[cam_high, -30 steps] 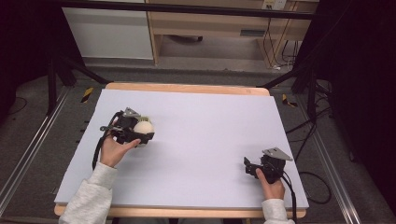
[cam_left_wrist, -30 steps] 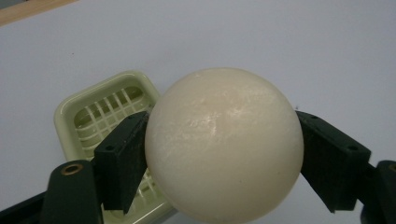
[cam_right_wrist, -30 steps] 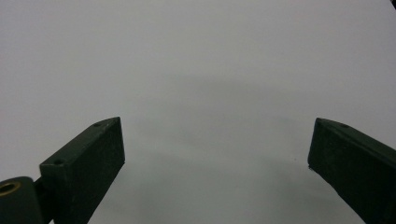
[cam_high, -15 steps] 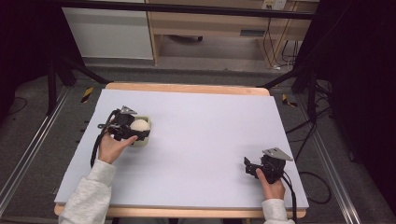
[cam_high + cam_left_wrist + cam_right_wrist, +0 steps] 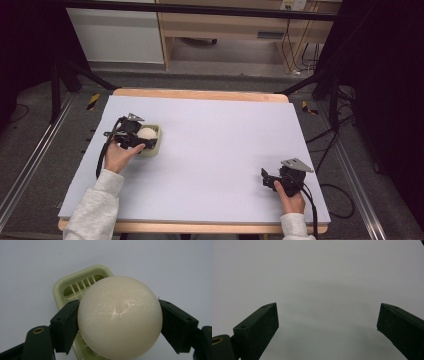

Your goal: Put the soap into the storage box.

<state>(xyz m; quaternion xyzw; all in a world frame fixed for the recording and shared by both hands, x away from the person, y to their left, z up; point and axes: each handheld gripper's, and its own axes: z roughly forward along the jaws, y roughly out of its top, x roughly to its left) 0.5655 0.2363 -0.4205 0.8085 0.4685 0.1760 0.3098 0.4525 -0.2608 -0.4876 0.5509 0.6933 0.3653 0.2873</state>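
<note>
- Left claw (image 5: 117, 322) grips the cream ball (image 5: 120, 317), a jaw pressed on each side.
- The ball sits directly above the pale green slotted tray (image 5: 75, 286).
- Right claw (image 5: 327, 322) gapes wide, empty, well apart from the tray, over the tabletop (image 5: 225, 135).

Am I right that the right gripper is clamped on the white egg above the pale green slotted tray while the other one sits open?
Not quite: the left gripper is clamped on the white egg above the pale green slotted tray, as the left gripper view shows. The right gripper is the open one, jaws wide apart over the bare table.
</note>
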